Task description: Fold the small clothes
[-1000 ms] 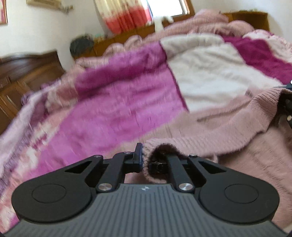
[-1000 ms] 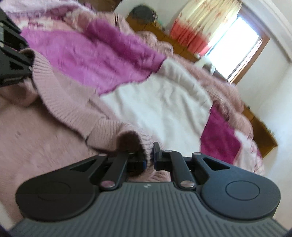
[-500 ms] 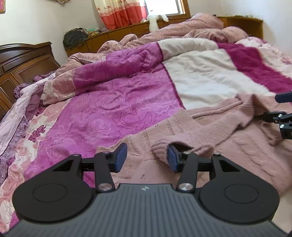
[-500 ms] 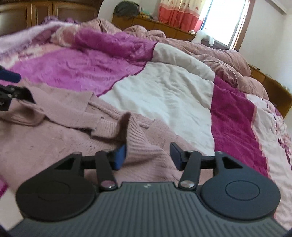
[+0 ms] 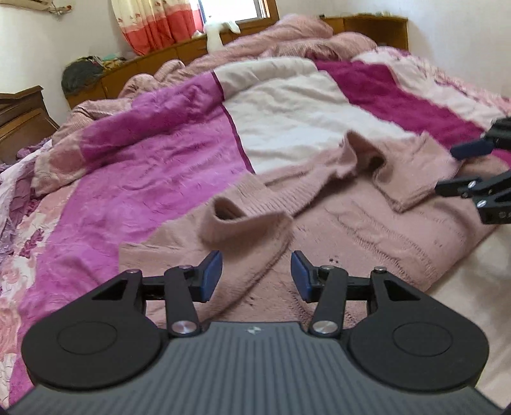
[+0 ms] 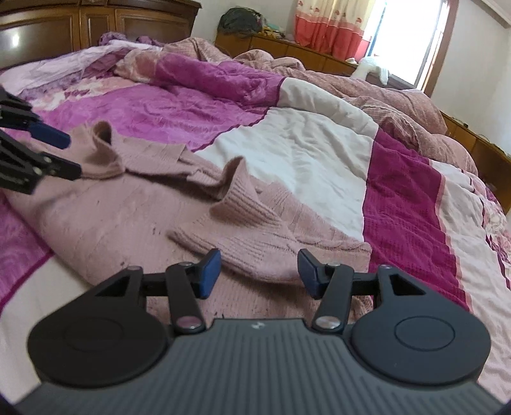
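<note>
Now both tools stand apart, empty: left tool point(image 5: 256, 275); right tool point(image 6: 259, 273); pink sweater point(image 5: 367, 223) lies on the bed point(image 5: 159, 178).

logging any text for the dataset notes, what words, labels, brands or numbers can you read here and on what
No readable words or numbers in either view.
A small pale logo mark sits on the grey ribbed body behind the left gripper and behind the right gripper: a symbol, not letters.
The pink sweater shows no label.

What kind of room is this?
It looks like a bedroom: a big bed covered with a pink and purple quilt, a wooden headboard, and curtains by a window. A pink sweater lies on the bed.
</note>
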A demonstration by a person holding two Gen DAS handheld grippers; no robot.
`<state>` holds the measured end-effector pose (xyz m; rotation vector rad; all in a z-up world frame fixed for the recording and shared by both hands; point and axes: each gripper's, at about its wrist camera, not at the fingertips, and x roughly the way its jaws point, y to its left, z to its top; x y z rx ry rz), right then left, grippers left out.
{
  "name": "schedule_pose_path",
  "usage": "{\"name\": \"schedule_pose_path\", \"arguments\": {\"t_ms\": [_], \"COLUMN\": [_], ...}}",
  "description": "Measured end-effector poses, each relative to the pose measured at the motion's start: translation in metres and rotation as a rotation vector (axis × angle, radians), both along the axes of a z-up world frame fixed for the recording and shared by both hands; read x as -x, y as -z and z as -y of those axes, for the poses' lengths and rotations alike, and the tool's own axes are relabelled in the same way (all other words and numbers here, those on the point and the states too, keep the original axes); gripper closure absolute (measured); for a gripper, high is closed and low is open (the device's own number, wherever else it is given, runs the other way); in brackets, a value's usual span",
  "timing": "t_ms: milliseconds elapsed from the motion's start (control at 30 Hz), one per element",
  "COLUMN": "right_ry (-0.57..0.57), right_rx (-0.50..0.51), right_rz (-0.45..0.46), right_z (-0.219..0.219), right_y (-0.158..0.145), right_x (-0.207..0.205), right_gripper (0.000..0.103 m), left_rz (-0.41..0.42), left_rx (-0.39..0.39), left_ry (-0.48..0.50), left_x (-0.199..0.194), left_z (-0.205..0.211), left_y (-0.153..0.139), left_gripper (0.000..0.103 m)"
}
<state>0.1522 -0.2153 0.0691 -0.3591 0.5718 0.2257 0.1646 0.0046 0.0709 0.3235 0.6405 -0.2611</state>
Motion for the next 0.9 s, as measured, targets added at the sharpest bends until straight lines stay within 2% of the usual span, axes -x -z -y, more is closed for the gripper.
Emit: {"name": "schedule_pose_path", "arguments": {"t_ms": [133, 200, 233, 267, 400, 600, 733, 867, 900], "right_ry": [-0.034, -0.043, -0.050, -0.056, -0.070, -0.066, -0.068, -0.062, -0.062], "right_rx": [0.029, 0.060, 0.073, 0.083, 0.095, 0.080, 0.072, 0.046, 0.037], "right_rz": [-0.009, -0.003, 0.002, 0.006, 0.013, 0.009, 0.007, -0.001, -0.001], "right_z": [-0.003, -0.005, -0.007, -0.008, -0.009, -0.011, -0.011, -0.009, -0.009], "right_y": [0.008, 0.012, 0.014, 0.014, 0.015, 0.016, 0.017, 0.016, 0.016], "right_x": [-0.005, -0.007, -0.007, -0.008, -0.014, -0.022, -0.026, -0.030, -0.030], "right_gripper": [0.048, 0.048, 0.048, 0.048, 0.048, 0.048, 0.049, 0.050, 0.056], "left_rz": [-0.019, 0.010, 0.016, 0.021, 0.063, 0.081, 0.059, 0.065, 0.057], "left_rx": [-0.022, -0.020, -0.023, -0.022, -0.009, -0.031, 0.022, 0.034, 0.039], "left_ry": [-0.046, -0.066, -0.081, -0.103, -0.197, -0.338, -0.345, -0.282, -0.266], "left_x": [-0.019, -0.023, -0.026, -0.029, -0.045, -0.060, -0.052, -0.034, -0.034], "left_z": [0.000, -0.004, -0.007, -0.011, -0.032, -0.062, -0.074, -0.068, -0.066], "left_y": [0.020, 0.023, 0.022, 0.020, 0.008, -0.001, -0.006, -0.009, -0.009], "left_gripper": [0.047, 0.062, 0.078, 0.082, 0.082, 0.081, 0.081, 0.080, 0.080]}}
